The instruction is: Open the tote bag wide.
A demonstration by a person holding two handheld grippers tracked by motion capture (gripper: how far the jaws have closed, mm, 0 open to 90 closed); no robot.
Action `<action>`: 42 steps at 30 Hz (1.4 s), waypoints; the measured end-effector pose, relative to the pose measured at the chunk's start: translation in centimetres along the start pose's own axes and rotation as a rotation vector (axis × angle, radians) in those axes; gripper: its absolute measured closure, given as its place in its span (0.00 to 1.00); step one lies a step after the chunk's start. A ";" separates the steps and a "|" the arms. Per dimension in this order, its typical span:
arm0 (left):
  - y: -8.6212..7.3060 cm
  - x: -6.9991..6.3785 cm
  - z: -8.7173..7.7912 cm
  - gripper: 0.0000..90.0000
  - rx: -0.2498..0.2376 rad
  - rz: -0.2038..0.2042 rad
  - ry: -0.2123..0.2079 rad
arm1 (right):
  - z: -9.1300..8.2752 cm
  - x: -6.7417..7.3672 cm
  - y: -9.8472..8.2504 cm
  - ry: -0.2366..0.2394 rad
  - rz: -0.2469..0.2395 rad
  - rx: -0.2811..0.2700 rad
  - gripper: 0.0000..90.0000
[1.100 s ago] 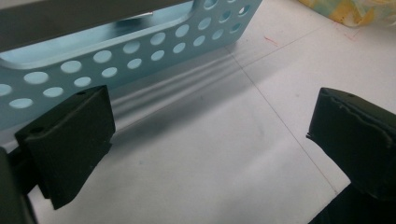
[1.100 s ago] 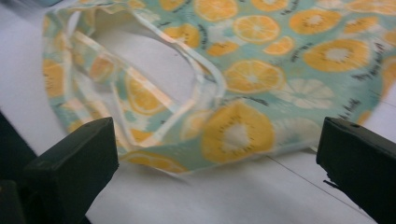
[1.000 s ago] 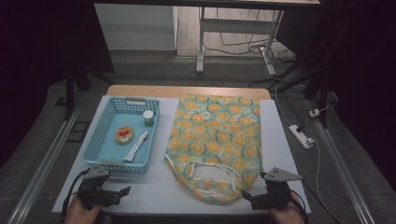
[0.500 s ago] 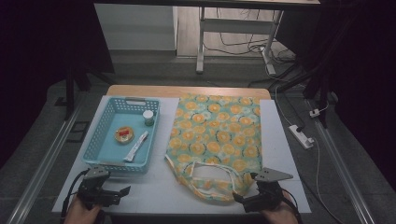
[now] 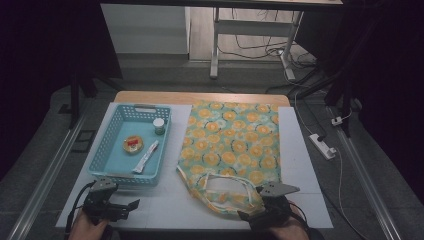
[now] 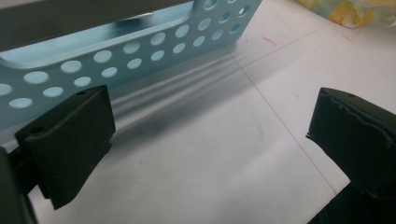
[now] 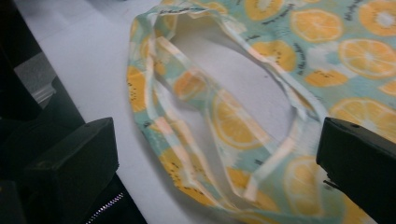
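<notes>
A cloth bag (image 5: 232,145) printed with orange slices lies flat on the white table (image 5: 160,200); its handles (image 5: 225,187) loop toward the front edge. My right gripper (image 5: 244,215) sits low at the front edge, open and pointing left, its tips right by the handles. In the right gripper view the handles (image 7: 233,116) lie between and just beyond the open jaws of the right gripper (image 7: 219,154). My left gripper (image 5: 132,205) rests open on the table in front of a blue basket (image 5: 112,175). The left gripper view shows the basket's perforated wall (image 6: 140,51) close ahead of that gripper (image 6: 210,135), nothing between its jaws.
In the basket lie a small jar (image 5: 159,126), a round orange item (image 5: 133,144) and a white sachet (image 5: 146,157). A power strip (image 5: 322,145) lies on the floor off the table's right side. A corner of the bag (image 6: 345,9) peeks in at far right.
My right gripper has slid left along the front edge, closer to the bag's handles. The left gripper has stayed where it was.
</notes>
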State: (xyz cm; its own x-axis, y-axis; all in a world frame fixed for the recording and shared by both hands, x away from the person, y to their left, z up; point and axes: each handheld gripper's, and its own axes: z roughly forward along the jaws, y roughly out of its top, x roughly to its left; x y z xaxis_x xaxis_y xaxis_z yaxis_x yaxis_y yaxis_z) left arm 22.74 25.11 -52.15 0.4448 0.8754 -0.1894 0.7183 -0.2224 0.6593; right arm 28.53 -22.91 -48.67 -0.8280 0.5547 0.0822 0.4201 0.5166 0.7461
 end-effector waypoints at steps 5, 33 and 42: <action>0.0 0.0 0.0 0.01 -0.001 -0.003 -0.001 | 0.9 1.0 0.5 0.028 -0.026 0.016 0.00; 0.0 0.1 0.0 0.01 -0.002 -0.007 -0.004 | 5.9 3.7 0.5 0.147 -0.165 0.184 0.16; 0.0 0.1 0.0 0.01 -0.002 -0.006 -0.005 | 5.3 3.1 0.4 0.099 -0.199 0.220 0.68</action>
State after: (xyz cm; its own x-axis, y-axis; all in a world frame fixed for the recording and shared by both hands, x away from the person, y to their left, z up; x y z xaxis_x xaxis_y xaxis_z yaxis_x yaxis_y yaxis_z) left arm 22.75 25.16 -52.15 0.4436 0.8743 -0.1970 0.7197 -0.2165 0.6597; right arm 28.16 -17.50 -51.63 -0.9295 0.3682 0.0210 0.3078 0.7431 0.5942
